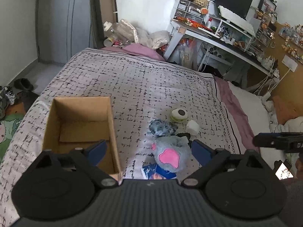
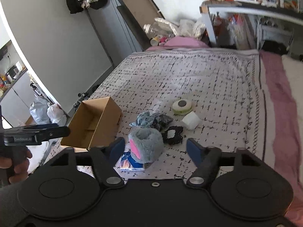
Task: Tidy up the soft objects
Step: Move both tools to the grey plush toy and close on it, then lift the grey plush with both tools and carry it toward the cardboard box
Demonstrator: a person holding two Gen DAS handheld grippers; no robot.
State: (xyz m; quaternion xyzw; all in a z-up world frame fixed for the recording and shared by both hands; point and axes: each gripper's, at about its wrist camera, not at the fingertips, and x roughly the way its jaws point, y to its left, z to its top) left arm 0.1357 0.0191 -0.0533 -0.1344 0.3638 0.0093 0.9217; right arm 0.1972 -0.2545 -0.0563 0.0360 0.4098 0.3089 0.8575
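On the bed (image 1: pixel 132 79), spread with a pale quilt crossed by black dashes, an open cardboard box (image 1: pixel 79 124) stands to the left with nothing visible inside it. Just right of the box lies a cluster of soft things: a grey plush slipper (image 1: pixel 168 155) with a pink patch, resting partly on a blue printed packet (image 1: pixel 157 173); beyond it a crumpled blue-grey plush (image 1: pixel 160 127); then a round cream and green cushion (image 1: pixel 179 115) with a dark centre, a white block (image 1: pixel 192 126) just beside it, and a small black frilly piece (image 2: pixel 172 134) next to the slipper. The left claw (image 1: pixel 149 150) hangs above the slipper with its blue pads spread wide on either side, touching nothing. The right claw (image 2: pixel 154 149) is about half open, also over the slipper and the packet, and grips nothing. A hand (image 2: pixel 17 167) holds the left tool at the edge of the right wrist view. A cluttered desk (image 1: pixel 217 36) stands past the bed.
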